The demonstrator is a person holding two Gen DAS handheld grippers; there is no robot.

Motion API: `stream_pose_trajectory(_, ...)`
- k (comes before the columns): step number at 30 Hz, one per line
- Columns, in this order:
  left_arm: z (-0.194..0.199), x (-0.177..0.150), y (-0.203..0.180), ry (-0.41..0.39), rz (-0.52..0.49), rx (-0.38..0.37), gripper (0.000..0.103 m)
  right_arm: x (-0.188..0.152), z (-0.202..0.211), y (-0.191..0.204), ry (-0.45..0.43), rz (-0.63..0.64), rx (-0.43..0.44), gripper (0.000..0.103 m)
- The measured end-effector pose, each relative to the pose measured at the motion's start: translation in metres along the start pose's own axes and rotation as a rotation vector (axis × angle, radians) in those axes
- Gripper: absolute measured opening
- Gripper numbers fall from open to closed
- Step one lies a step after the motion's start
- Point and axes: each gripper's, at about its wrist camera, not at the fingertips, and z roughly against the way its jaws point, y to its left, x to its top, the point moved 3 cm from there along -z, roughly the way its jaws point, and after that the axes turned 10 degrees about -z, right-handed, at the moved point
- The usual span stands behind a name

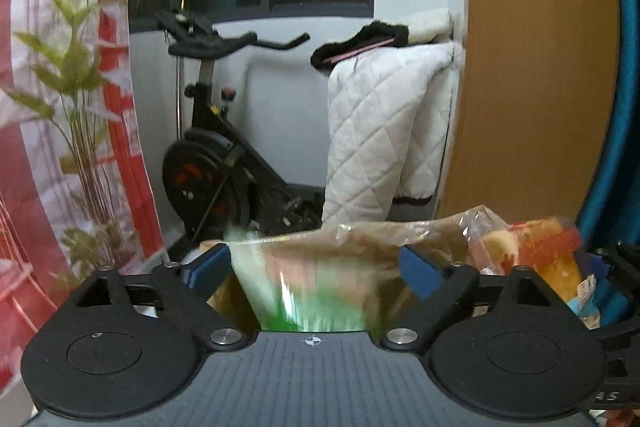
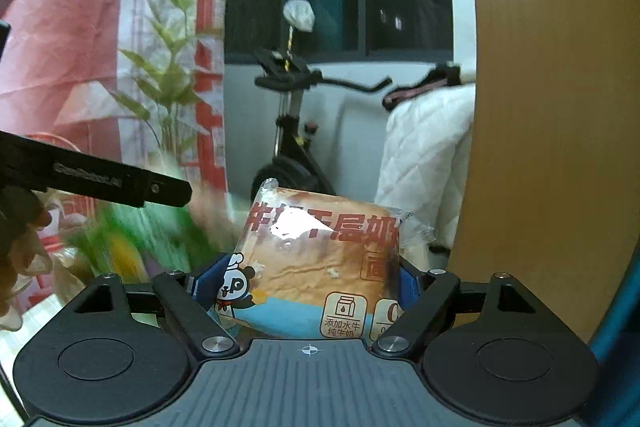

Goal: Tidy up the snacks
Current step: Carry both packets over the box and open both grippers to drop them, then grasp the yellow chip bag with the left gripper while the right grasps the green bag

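The right gripper point(image 2: 310, 277) is closed on a wrapped bread packet point(image 2: 320, 259); its two blue pads press the packet from both sides. The packet is clear plastic with red characters, a small panda cook in one corner and a pale blue band at the bottom. It is lifted up in front of the room, not resting on anything I can see.

The left gripper point(image 1: 314, 265) has its blue pads wide apart. A green snack bag point(image 1: 308, 291) sits between them, very blurred, and I cannot tell if the pads touch it. Just right of it, in the left wrist view, the bread packet point(image 1: 532, 251) appears at the edge, with the black side of the right gripper point(image 1: 618, 267) beside it. In the right wrist view the left gripper point(image 2: 100, 179) comes in from the left side, above the blurred green snack bag point(image 2: 132, 239).

Behind both are an exercise bike point(image 1: 216, 155), a white quilted coat point(image 1: 384, 131), a green plant point(image 1: 80, 75) before a red and white curtain point(image 1: 120, 107), and a brown wooden panel point(image 1: 536, 67).
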Motion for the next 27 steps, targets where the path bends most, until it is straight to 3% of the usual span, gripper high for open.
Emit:
stream_pose_trajectory(6,0.017,-0.011,0.003,-0.001,-0.030,0.006,0.093,-0.004,0.005,-0.004,0.005,-0.046,0.005,0.088)
stream_pose_trajectory(14,0.075,-0.032,0.024,-0.039,0.058,-0.025,0.093,-0.018,0.062,-0.006,0.008,-0.060,0.060,0.090)
stream_pose_trajectory(21,0.121,-0.081,0.046,-0.027,0.112,-0.003,0.093,-0.064,0.105,0.004,0.047,-0.055,0.052,0.092)
stream_pose_trajectory(25,0.132,-0.109,0.052,0.001,0.114,0.006,0.093,-0.099,0.114,0.016,0.083,-0.069,0.061,0.101)
stream_pose_trajectory(27,0.133,-0.123,0.055,0.024,0.119,0.002,0.093,-0.121,0.113,0.026,0.123,-0.010,0.050,0.102)
